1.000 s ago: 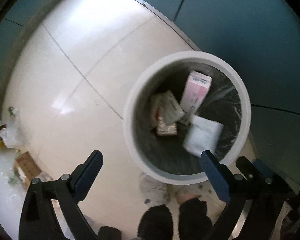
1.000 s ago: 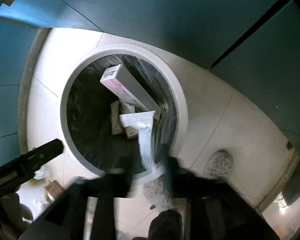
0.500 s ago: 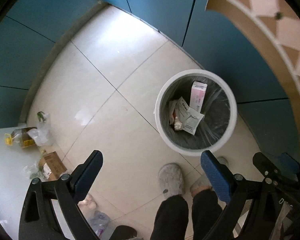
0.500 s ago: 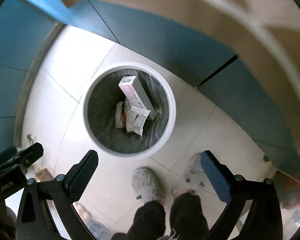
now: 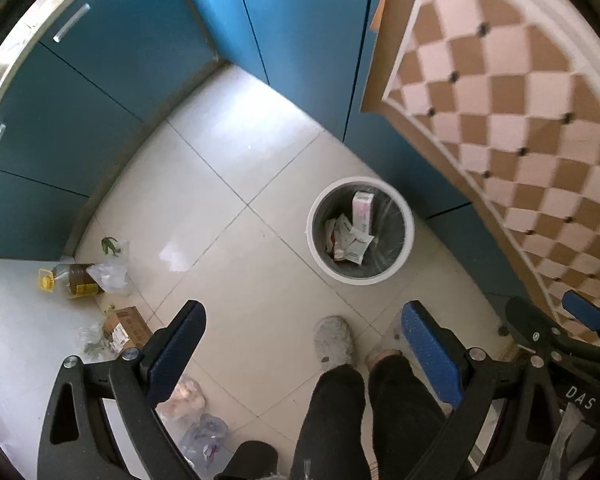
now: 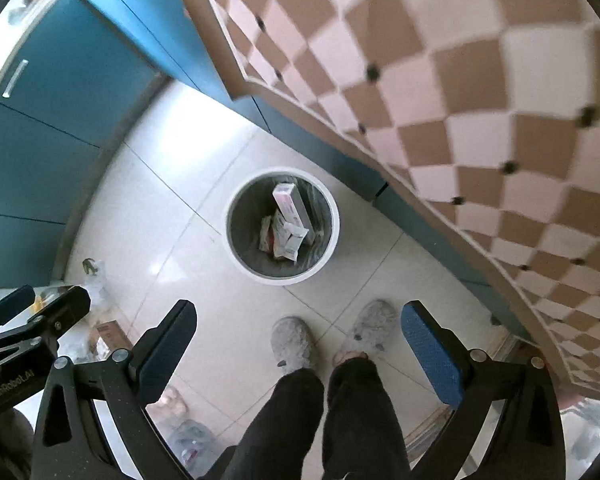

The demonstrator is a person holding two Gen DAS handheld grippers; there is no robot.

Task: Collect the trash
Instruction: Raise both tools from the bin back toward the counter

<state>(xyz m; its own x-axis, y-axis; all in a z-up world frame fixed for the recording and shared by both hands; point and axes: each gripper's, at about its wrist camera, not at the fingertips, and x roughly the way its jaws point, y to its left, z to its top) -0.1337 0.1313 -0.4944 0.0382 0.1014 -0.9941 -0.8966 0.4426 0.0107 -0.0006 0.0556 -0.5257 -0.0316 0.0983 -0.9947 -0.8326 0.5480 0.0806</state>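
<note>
A round white trash bin (image 5: 361, 276) (image 6: 236, 256) with a clear liner stands on the tiled floor far below both grippers. Inside lie a pink-and-white box (image 5: 362, 206) (image 6: 290, 202) and several crumpled white packets (image 5: 350, 242) (image 6: 286, 240). My left gripper (image 5: 302, 320) points straight down, open and empty, high above the floor. My right gripper (image 6: 298, 320) is also open and empty, above the person's slippers. More litter lies at the left: an oil bottle (image 5: 76, 278), plastic bags (image 5: 110, 276) and a small cardboard box (image 5: 126, 326) (image 6: 110, 334).
Blue cabinets (image 5: 100, 80) line the floor at the back and left. A checkered brown and cream surface (image 5: 520, 120) (image 6: 460, 80) fills the right. The person's legs (image 5: 364, 420) and grey slippers (image 6: 292, 342) stand just in front of the bin. Bagged items (image 5: 188, 394) lie at the lower left.
Both grippers have risen well above the bin, which now looks much smaller. The right gripper let a white packet drop into the bin and opened wide.
</note>
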